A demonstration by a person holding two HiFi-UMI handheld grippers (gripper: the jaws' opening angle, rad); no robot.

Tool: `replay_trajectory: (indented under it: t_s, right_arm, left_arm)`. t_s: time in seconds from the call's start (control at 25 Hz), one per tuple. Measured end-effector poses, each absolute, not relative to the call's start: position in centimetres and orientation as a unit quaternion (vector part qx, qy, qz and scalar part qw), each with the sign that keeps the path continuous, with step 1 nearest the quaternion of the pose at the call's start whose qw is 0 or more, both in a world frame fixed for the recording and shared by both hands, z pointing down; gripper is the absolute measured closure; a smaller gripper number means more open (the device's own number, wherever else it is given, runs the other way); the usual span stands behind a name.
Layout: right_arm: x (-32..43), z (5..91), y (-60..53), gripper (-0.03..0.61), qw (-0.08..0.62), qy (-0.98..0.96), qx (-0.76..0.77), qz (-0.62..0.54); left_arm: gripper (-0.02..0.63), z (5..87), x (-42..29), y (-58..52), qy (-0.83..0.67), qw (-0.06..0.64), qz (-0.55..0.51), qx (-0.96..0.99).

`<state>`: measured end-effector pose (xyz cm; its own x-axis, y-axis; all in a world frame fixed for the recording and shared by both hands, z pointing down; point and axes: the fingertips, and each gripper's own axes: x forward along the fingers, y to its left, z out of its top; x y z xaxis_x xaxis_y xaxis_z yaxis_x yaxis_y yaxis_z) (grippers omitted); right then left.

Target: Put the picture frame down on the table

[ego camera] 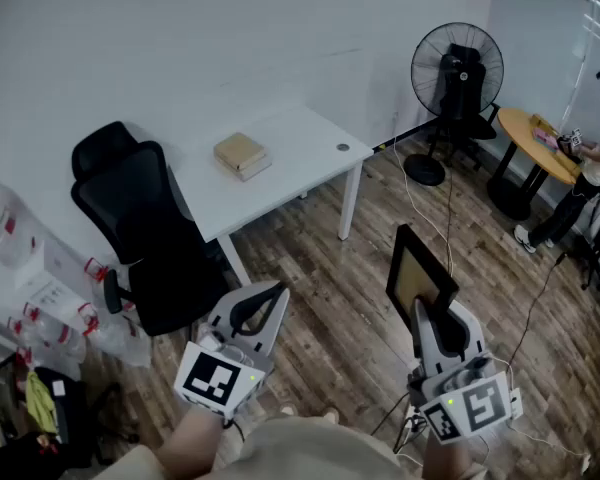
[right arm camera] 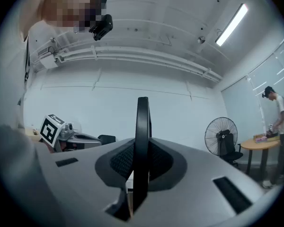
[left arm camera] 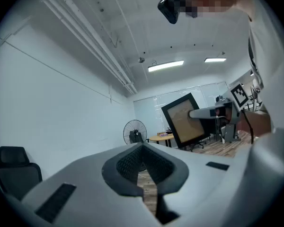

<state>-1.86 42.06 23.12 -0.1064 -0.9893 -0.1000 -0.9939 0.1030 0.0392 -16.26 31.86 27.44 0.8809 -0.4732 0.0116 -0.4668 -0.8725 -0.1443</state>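
Right tool (ego camera: 433,316): my jaws are closed on the picture frame (ego camera: 418,271), gripping it near its lower edge. The right gripper view shows the frame edge-on, as a thin dark upright strip pinched between the two pads. Its front and back cannot be seen there. The head view shows a black border round a tan panel, tilted. What the panel carries cannot be made out, and the frame's bottom corner is hidden behind my tool.

Location of the frame: in the air over the wooden floor (ego camera: 330,288), well apart from the white table (ego camera: 300,138). It touches nothing but my right tool.

Left tool (ego camera: 264,302): the left gripper view shows the jaw tips brought together with only a thin dark slit between them. Nothing is held. This tool hangs just beside the black office chair (ego camera: 140,233).

Table: a flat tan box (ego camera: 241,154) lies on it. The chair hides part of the table's near left side.

Surroundings: a standing fan (ego camera: 457,68) is at the far wall. A person (ego camera: 592,163) stands by a round yellow table (ego camera: 533,138), partly cut off by the picture's right edge. Clutter at the left edge is too blurred to identify. My own hands are cut off at the bottom edge.
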Motion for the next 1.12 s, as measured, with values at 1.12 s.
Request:
replay_trajectory:
  t_s: [1.12]
  right_arm:
    - [1.0, 25.3, 44.6, 0.52, 0.043, 0.76, -0.648, 0.002]
  left_arm:
    - [0.592, 28.7, -12.9, 35.3, 0.237, 0.071, -0.032, -0.968]
